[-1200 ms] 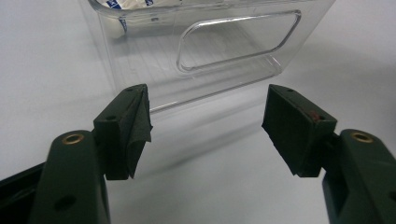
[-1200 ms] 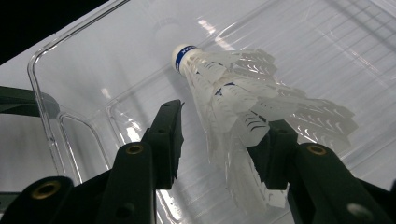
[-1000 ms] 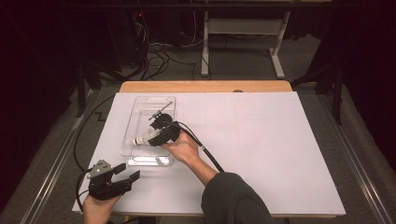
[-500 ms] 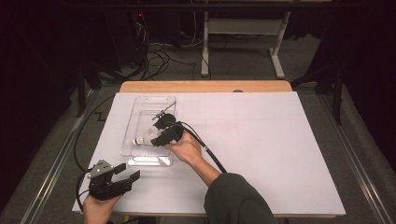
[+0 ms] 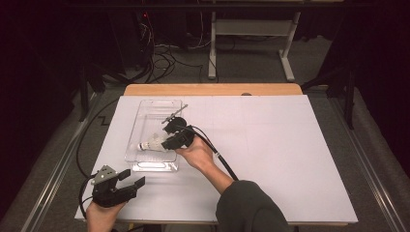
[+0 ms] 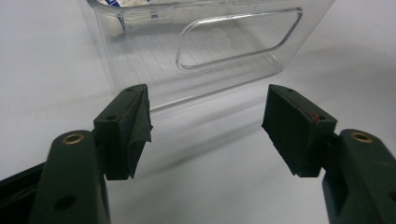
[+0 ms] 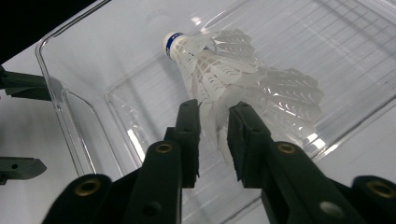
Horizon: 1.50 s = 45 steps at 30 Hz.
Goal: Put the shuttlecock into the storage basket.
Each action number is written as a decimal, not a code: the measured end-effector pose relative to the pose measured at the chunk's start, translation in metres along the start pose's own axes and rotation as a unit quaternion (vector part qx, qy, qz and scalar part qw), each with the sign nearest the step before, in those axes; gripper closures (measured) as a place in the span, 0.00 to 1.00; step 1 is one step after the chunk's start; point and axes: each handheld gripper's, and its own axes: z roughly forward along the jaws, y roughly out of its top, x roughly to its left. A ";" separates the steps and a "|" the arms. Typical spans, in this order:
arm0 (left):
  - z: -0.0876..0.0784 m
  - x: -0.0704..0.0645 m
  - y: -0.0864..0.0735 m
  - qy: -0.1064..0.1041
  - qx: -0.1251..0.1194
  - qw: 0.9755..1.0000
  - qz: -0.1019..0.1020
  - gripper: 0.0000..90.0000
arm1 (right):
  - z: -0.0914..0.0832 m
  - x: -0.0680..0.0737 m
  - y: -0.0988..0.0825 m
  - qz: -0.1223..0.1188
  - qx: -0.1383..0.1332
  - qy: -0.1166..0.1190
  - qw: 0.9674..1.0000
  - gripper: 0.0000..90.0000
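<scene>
High view: a clear plastic rectangular bin [image 5: 157,140] sits on the white sheet covering the desk [image 5: 270,159], towards its left edge. Inside it, near the end closest to the person, lies a white feathered shuttlecock with a blue-banded cork tip [image 5: 151,143], on its side with the tip pointing at the desk's left edge. The right gripper [image 5: 170,142] reaches into the bin at the skirt. The left gripper [image 5: 133,181] hovers near the front left corner of the desk, just short of the bin.

Left gripper view: the jaws stand wide apart with nothing between them, facing the bin's [image 6: 201,51] end wall and its handle cut-out.

Right gripper view: the jaws have just been closing and are now narrow, with a few feathers of the shuttlecock's [image 7: 243,84] skirt pinched between the pads [image 7: 191,135].

The shuttlecock looks very light, its feather skirt springy and easily crushed or bent, so a gentle pinch is enough. A hold on the skirt edge may let it swing or slip; the firm cork tip or the base of the skirt would likely be a surer place to grasp
</scene>
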 end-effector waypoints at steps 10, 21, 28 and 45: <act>0.000 0.000 0.000 0.000 0.000 1.000 0.000 0.37 | 0.005 0.001 -0.001 -0.002 0.002 0.005 1.000 1.00; 0.000 0.000 0.000 0.000 -0.001 1.000 0.000 0.37 | 0.011 -0.001 0.000 0.003 0.007 0.000 1.000 1.00; 0.000 0.000 0.000 -0.001 0.000 1.000 0.000 0.37 | 0.008 -0.001 0.000 0.007 0.009 -0.019 1.000 0.86; 0.000 0.000 0.000 0.000 0.001 1.000 0.000 0.37 | 0.009 -0.004 0.002 0.006 0.021 -0.039 0.999 0.99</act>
